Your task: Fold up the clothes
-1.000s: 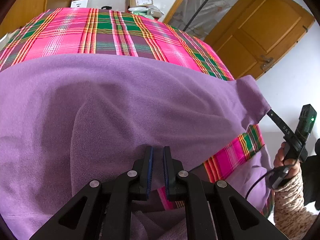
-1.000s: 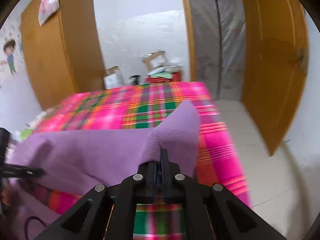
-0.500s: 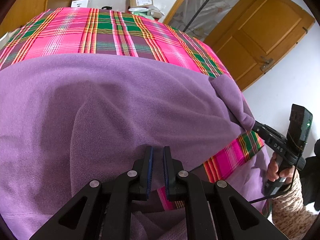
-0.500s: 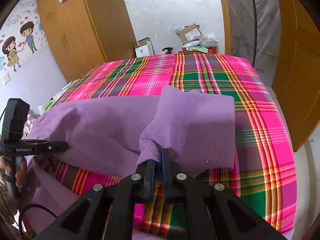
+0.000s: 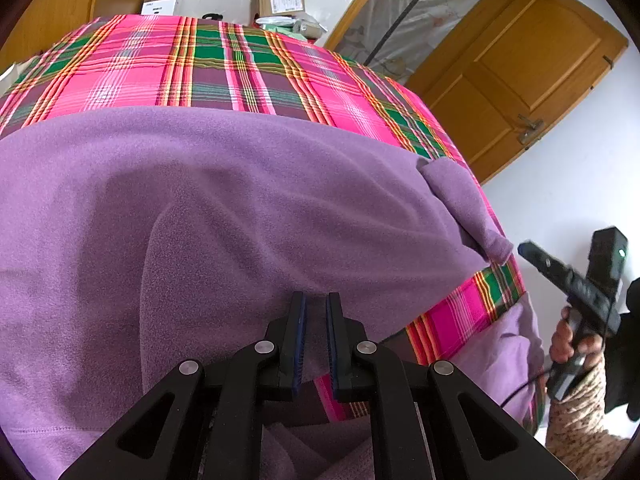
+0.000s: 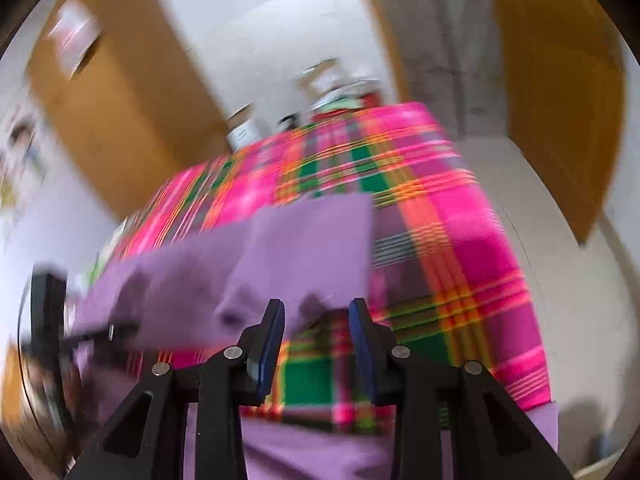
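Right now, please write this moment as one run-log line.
purple fleece garment on plaid bedsheet | right gripper open | left gripper narrowly open

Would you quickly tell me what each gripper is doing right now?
Left gripper: slightly open, fingers parted over the purple fleece garment, gripping nothing.
Right gripper: open, empty, clear of the folded sleeve.

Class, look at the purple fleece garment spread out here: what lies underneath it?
The purple fleece garment lies on a pink and green plaid cover, which shows beyond its far edge and at the near right corner. What the cover itself rests on is hidden.
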Motion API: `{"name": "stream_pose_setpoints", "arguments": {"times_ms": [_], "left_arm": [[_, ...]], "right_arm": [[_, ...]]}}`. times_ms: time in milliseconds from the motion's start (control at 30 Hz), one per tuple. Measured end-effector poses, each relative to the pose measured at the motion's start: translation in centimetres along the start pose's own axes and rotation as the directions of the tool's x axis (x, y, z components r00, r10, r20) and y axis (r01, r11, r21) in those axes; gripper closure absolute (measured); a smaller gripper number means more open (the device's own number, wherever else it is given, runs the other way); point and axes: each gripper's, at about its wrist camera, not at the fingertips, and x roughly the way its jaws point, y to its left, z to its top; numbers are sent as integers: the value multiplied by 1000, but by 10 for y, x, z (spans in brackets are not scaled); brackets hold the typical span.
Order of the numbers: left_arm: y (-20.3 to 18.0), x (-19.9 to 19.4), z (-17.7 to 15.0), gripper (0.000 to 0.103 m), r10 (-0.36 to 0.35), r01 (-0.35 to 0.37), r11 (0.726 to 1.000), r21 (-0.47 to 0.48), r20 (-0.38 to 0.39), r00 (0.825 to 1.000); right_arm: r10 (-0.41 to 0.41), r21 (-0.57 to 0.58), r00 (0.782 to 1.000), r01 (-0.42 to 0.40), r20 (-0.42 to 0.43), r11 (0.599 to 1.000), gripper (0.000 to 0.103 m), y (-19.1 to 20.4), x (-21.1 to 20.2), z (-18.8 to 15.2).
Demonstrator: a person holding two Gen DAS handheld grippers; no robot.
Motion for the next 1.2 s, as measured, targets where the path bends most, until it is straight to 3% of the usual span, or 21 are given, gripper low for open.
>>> {"name": "stream_pose_setpoints", "arguments": {"times_ms": [167,300,333,400,433,633,833,1033,1200], "left_arm": [[0,1,1,93,0,0,1000,0,2,1000],[-1,1,-1,93,3,-3,1000,2,4,1000],[-1,1,-1,93,2,-2,1000,2,3,1000],[-1,2,0,93,3,-3,1000,1,2,1000],[-1,2,0,93,4,-4,1000,1,2,1000],[-3,2,2,93,16,-16,1000,0,1,1000],[-9,4,2,93,3,-3,1000,15,-3,1000],[-15,9,4,93,-13,14,999,35,-16,1000],[-19,11,4,93,-25,26,999,39,-22,999]], "right_arm": [[71,185,996,-61,-47,981,69,-29,27,7],[133,237,989,-115,-60,965,68,-32,44,10],[135,233,989,-119,-57,965,71,-30,46,10],[144,231,989,-132,-35,964,95,-29,45,11],[146,237,989,-137,-20,962,95,-30,42,12],[8,220,994,-32,112,975,96,-42,2,18],[-174,227,965,128,195,965,96,-64,-30,28],[-325,243,926,276,190,930,96,-94,-34,41],[-384,256,911,340,149,905,96,-113,-27,42]]}}
